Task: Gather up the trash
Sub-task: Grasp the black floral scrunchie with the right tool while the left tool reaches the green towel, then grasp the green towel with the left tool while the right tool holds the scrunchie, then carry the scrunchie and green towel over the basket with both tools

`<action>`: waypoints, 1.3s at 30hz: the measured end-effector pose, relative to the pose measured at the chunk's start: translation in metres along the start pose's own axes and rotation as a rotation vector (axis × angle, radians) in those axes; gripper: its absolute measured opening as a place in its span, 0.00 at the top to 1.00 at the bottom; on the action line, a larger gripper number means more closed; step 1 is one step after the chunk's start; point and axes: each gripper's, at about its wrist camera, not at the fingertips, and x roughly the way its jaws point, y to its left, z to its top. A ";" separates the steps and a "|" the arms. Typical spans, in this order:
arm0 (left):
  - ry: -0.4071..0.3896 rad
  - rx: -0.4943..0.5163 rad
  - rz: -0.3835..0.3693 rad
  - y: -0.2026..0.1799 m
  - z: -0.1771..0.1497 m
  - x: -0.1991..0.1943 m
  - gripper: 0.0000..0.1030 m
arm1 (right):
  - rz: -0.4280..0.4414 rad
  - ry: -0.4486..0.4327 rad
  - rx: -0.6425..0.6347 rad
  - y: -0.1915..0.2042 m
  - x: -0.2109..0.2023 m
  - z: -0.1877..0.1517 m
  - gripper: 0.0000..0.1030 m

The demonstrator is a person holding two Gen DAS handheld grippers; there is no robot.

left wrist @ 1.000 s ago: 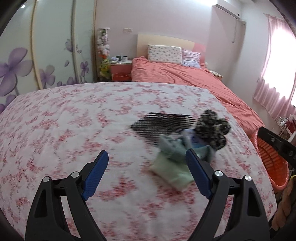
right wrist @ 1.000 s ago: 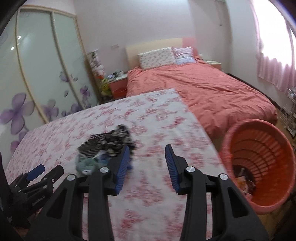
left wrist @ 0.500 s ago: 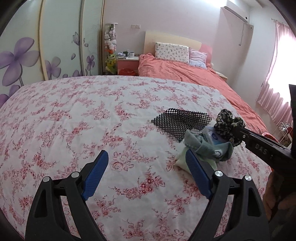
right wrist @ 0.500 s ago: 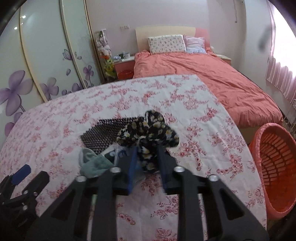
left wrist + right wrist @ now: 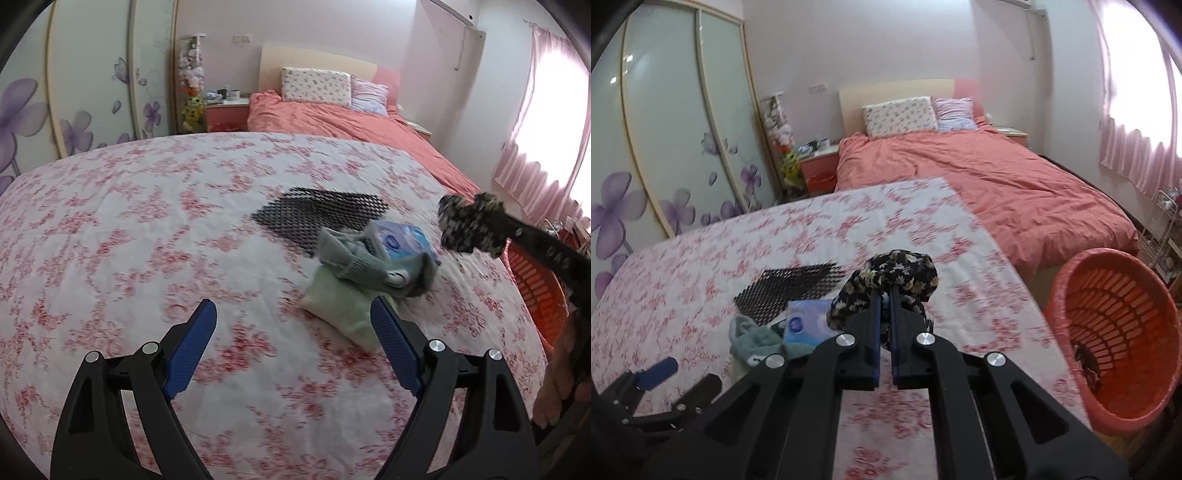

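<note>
Soft floral cloth [image 5: 897, 275], light and floppy, is pinched mid-bunch in the right gripper [image 5: 884, 299], lifted off the bedspread [image 5: 812, 236] near the basket [image 5: 1115, 306]. Loose ends dangle, so a central hold suits it. Left gripper [image 5: 291, 343] hangs spread wide, holding nothing, by the sock [image 5: 365, 262].

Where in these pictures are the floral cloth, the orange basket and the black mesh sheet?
floral cloth [image 5: 899, 271], right wrist view, on its upper bunched fold above the right tool's tips.
orange basket [image 5: 1156, 408], right wrist view, on its near rim.
black mesh sheet [image 5: 317, 212], left wrist view, on its middle.
</note>
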 end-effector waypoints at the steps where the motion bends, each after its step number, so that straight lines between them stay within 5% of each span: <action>1: 0.007 0.002 -0.005 -0.003 0.000 0.002 0.18 | -0.003 -0.006 0.007 -0.004 -0.003 0.001 0.95; 13: 0.082 0.008 -0.011 -0.031 -0.002 0.030 0.29 | -0.012 0.018 0.054 -0.027 -0.008 -0.007 0.95; 23: 0.080 0.000 -0.029 -0.026 -0.003 0.026 0.75 | -0.021 0.015 0.074 -0.037 -0.019 -0.011 0.95; 39: -0.048 -0.050 0.027 0.011 0.021 -0.031 0.79 | -0.014 -0.058 0.099 -0.043 -0.065 -0.008 0.95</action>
